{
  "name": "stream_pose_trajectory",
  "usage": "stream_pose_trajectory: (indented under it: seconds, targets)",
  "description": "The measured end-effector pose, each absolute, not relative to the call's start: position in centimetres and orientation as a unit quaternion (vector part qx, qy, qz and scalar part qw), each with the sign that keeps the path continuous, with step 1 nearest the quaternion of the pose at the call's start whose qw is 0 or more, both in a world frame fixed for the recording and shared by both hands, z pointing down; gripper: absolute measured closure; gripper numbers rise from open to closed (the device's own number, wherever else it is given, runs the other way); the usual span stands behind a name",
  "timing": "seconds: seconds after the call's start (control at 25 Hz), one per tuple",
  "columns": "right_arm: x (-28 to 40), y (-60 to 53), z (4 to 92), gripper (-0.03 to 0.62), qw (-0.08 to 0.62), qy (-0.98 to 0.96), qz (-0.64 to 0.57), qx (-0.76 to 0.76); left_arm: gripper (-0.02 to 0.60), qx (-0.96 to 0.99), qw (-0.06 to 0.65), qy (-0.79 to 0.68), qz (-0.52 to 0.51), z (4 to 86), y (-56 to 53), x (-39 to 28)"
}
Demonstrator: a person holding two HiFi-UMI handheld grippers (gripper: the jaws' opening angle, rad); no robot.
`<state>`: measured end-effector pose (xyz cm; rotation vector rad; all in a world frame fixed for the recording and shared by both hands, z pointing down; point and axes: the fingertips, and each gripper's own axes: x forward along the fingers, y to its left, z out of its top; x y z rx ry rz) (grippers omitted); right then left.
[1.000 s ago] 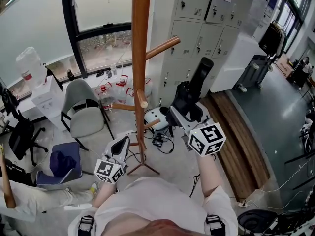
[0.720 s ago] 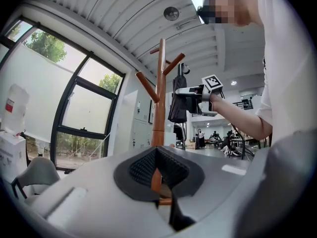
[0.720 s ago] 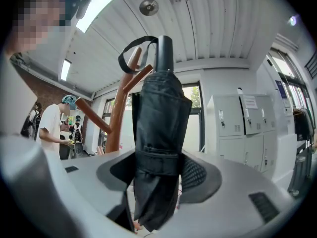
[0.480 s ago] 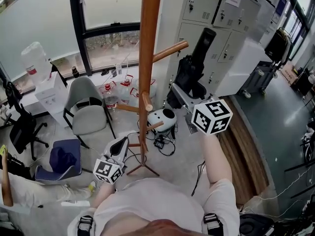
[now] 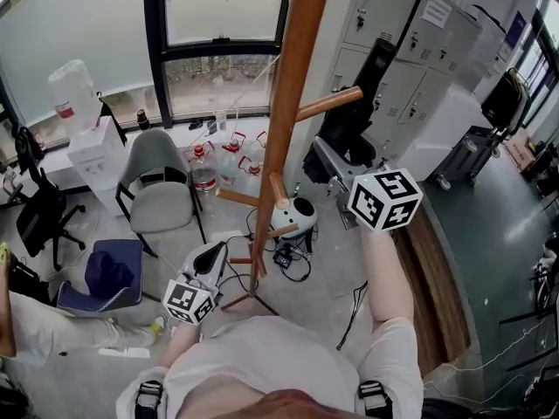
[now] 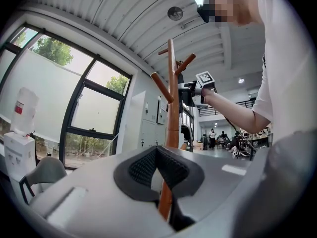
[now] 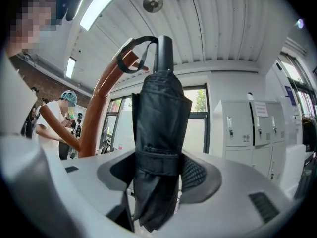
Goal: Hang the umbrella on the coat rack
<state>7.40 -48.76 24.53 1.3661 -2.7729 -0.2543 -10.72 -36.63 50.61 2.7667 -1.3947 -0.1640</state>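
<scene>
wooden rack stands before the window. the folded black umbrella is upright just right of it, pinched at its middle by the right gripper, its strap at the tip of a peg. low beside the rack, the left gripper is pressed together, empty.

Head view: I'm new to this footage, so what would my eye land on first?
The tall wooden coat rack rising through the middle of the frame. Right of it, the right gripper holds a folded black umbrella upright, its strap loop close to a peg.
</scene>
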Motion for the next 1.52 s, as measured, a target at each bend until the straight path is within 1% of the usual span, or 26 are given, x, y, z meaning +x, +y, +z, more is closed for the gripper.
stream_pose_trajectory:
  seconds: [0.36,0.64,0.8,1.24,1.52]
  targets:
    - [6.1,-49.4,25.3,0.339,0.033,-0.898,-0.086,0.430,0.572,0.892,0.020,-0.448,-0.054,50.7,-37.3,-10.5]
    - [5.3,-50.3,29.6,0.339,0.054,-0.899,-0.056,0.431,0.572,0.895,0.021,-0.442,-0.049,50.9,-37.7,-10.3]
    - [5.3,-50.2,32.9,0.339,0.078,-0.891,-0.055,0.443,0.572,0.897,0.027,-0.438,-0.043,51.2,-37.9,-9.8]
    - [3.5,-48.2,38.4,0.339,0.086,-0.889,-0.035,0.449,0.572,0.905,0.021,-0.422,-0.040,50.8,-38.0,-8.5]
    - [2.9,-47.7,41.2,0.339,0.106,-0.888,-0.043,0.446,0.572,0.905,0.026,-0.423,-0.038,51.0,-37.9,-8.1]
